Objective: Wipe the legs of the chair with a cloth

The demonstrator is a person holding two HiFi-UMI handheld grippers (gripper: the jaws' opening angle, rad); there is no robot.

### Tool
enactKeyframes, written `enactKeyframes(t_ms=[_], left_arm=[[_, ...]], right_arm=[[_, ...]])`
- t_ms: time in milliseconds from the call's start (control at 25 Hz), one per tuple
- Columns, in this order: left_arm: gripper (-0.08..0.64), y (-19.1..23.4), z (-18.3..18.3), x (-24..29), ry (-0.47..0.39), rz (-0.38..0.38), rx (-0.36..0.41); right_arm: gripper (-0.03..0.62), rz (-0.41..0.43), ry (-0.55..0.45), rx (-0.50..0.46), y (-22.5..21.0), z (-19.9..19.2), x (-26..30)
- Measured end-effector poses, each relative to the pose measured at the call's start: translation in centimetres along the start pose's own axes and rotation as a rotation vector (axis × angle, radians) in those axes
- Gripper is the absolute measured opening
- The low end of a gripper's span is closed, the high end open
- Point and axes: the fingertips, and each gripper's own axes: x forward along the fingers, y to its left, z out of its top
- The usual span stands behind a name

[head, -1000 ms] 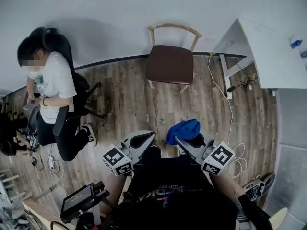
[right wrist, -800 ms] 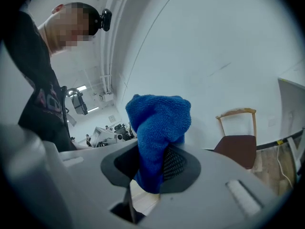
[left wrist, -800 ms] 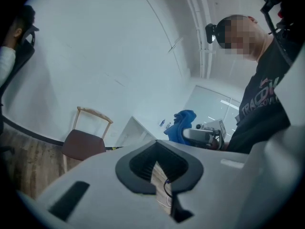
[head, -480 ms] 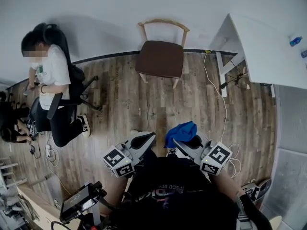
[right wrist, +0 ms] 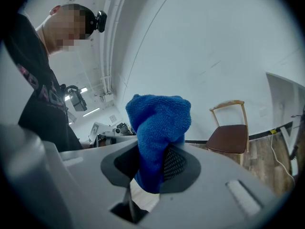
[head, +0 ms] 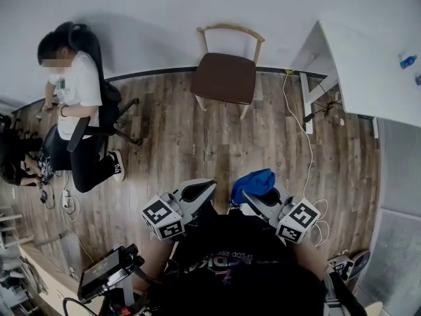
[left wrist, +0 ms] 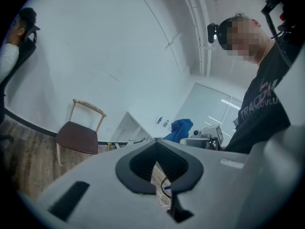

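Wooden floor (head: 217,143) lies below me, with the chair (head: 223,78) at its far edge by the white wall (head: 197,5). My right tongs (head: 247,193) squeeze the blue cloth (head: 255,180). My left tongs (head: 210,184) are closed.

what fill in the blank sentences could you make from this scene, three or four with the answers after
1. The cloth clamped in the right gripper is ____ in colour.
2. The left gripper holds ____ between its jaws.
3. The chair by the wall has a ____ seat.
4. In the head view, the seated person is to the ____ of the chair.
Missing words: blue; nothing; brown; left.
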Motion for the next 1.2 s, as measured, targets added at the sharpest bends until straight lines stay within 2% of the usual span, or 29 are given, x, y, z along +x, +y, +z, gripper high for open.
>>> enactKeyframes(t_ms=[440,560,1200], left_arm=[[-0.002,-0.6,-1.1,-1.6,-0.039,0.019,-0.017],[-0.002,-1.3,-1.6,-1.9,-0.031,0.033,0.007],[-0.002,-2.7,-2.4,-0.2,-0.041,0.046,0.013]], right_arm=[[0.097,0.025,0.054,-0.021,1.6,-1.6,0.3],[0.097,0.039,0.058,-0.018,2.1,-2.0,0.1],[0.097,0.068,0.066,-0.049,1.7,-2.6,-1.9]])
